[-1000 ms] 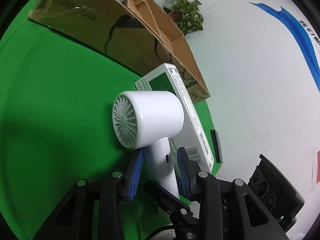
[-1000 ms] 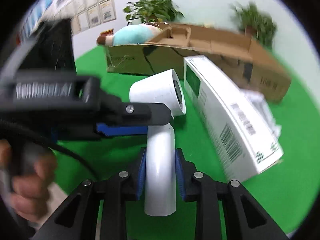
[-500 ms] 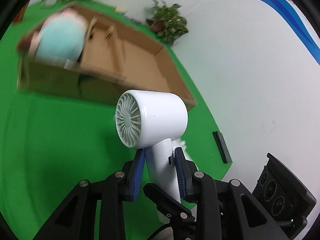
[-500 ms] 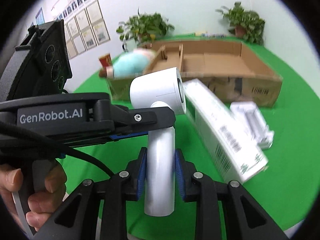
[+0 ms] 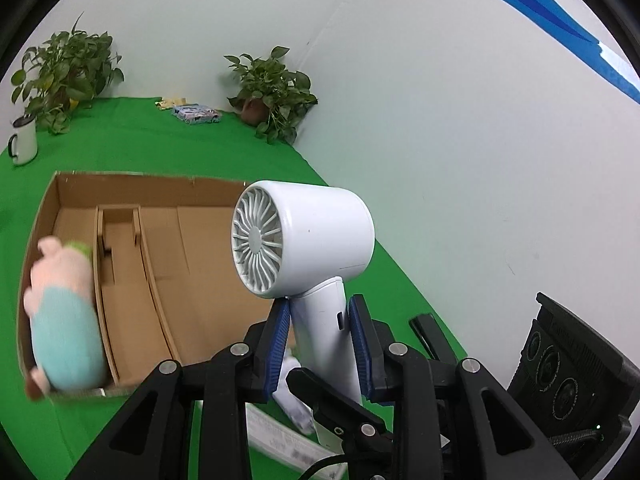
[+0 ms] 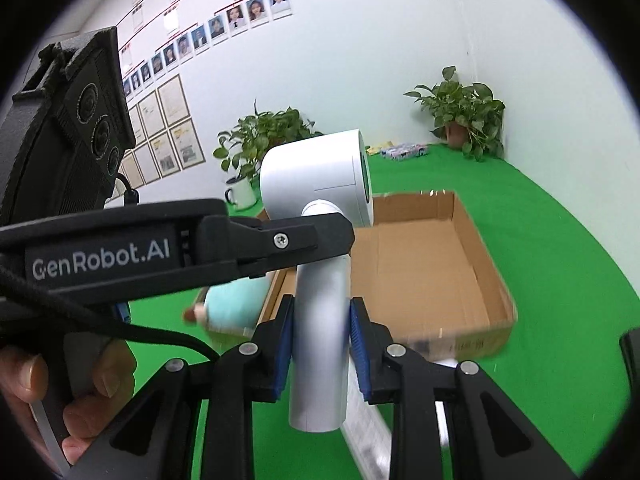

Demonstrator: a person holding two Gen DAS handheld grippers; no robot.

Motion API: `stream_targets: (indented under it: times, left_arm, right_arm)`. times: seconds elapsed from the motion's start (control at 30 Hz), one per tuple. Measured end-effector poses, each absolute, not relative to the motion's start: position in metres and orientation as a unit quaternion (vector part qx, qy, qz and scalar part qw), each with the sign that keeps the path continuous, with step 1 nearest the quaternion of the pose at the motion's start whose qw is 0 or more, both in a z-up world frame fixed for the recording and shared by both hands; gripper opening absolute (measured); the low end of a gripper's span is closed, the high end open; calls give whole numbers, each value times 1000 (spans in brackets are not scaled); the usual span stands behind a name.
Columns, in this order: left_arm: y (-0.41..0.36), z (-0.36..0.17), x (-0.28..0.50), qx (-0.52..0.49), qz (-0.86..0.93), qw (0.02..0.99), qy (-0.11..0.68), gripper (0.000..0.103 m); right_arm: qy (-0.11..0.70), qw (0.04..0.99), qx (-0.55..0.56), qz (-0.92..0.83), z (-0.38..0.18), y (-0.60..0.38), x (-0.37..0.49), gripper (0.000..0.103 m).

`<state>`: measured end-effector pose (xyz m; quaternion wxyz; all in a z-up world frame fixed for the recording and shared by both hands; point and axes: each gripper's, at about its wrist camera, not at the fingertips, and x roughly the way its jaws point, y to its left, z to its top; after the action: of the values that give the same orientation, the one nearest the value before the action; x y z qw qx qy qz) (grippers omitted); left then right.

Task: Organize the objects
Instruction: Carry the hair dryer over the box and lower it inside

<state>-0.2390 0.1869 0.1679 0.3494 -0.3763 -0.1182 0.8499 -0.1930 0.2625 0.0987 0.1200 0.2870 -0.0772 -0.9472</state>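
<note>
a shallow cardboard box [image 5: 192, 264] lies on the green table [image 5: 132, 148], a plush toy [image 5: 64, 316] at one end. above it hangs a white hair dryer [image 5: 308, 240] with a grey finned intake, its handle clamped by both the left gripper [image 5: 320, 344] and right gripper [image 6: 320, 344].

**Black Handheld Grippers With Blue Pads**

The left matte-black plastic two-finger gripper [image 5: 320, 340] is showing ribbed blue pads [image 5: 279, 340] on its inner finger faces, with silver screws sitting behind the fingers on angular black linkages. The right matte-black gripper [image 6: 320, 344] is wearing matching blue pads [image 6: 283, 344]. Behind the left gripper's fingers, white "GenRobot.AI" lettering is running along its body, and a black braided cable is trailing past the bare hand [image 6: 68, 396].
</note>
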Motion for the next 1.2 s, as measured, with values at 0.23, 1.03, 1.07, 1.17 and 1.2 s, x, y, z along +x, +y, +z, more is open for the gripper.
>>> stream_targets:
  times: [0.23,1.03,1.07,1.17,1.2]
  left_arm:
    - [204,176,-316,-412,841,333,-111,27]
    - [179,-32,-444,-554,776,261,-151,28]
    - [179,-32,-443,-554,776,262,-151,28]
    - [176,-32,-441,-558,773,263,-151,29]
    - [176,-31,-439,-556,774,263,-147,29]
  right_arm:
    - [-93,131,326,-931,100,286,-264,25]
    - [-128,169,492,-844,-45,272,-344,25]
    - [-129,168,493,-844,-45,272,-343,26]
    - [-132,169,496,-842,-46,274,-340,26]
    - [-132,172,496,-841,-46,274,-337,27]
